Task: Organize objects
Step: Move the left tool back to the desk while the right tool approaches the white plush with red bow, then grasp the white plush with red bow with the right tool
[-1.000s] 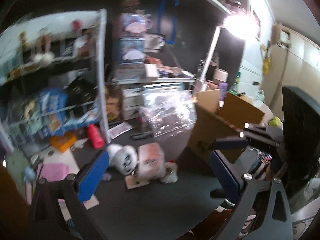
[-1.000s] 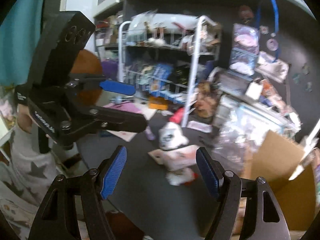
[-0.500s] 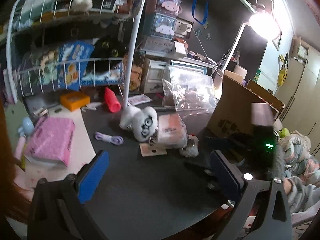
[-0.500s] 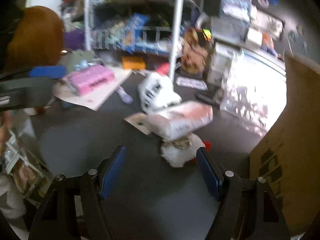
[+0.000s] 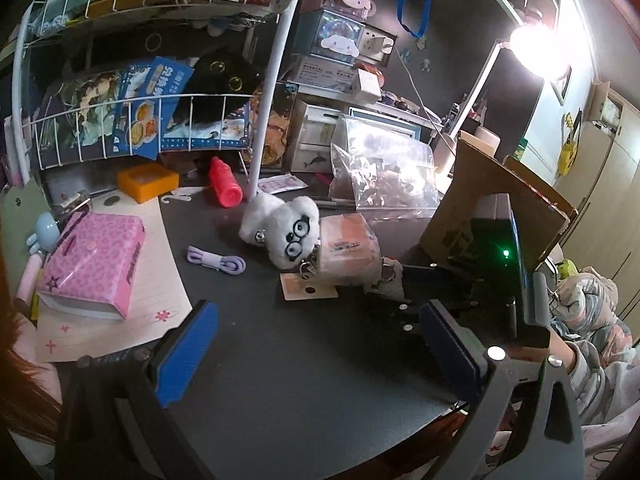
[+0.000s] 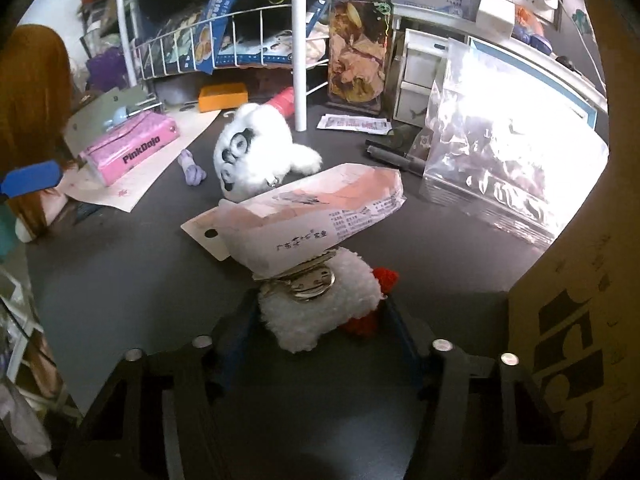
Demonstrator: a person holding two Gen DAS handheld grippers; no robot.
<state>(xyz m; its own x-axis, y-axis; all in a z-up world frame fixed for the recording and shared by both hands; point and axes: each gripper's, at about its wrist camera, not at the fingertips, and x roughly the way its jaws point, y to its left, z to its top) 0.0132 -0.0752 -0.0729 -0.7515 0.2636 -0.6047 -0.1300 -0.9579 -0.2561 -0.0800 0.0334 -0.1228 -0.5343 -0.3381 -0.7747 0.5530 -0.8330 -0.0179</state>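
Note:
A small white fluffy plush with red bits and a metal clip (image 6: pixel 320 312) lies on the dark desk, between the fingers of my right gripper (image 6: pixel 320 320), which are around it but still apart. A pink packet with a card tag (image 6: pixel 304 216) rests on it; the packet also shows in the left wrist view (image 5: pixel 348 248). A white plush with glasses (image 5: pixel 288 228) lies behind it (image 6: pixel 248 156). My left gripper (image 5: pixel 320 344) is open and empty above the desk. The right gripper's body (image 5: pixel 492 280) shows at the right of the left wrist view.
A cardboard box (image 6: pixel 576 280) stands at the right. A clear zip bag (image 5: pixel 384 176), a red bottle (image 5: pixel 224 184), an orange box (image 5: pixel 148 180), a purple cable (image 5: pixel 216 260) and a pink tissue pack (image 5: pixel 92 264) on notepaper lie around. A white wire rack (image 5: pixel 132 120) stands at the back.
My right gripper has moved forward and down until the small white plush sits between its fingers. My left gripper has steadied over the desk, still open.

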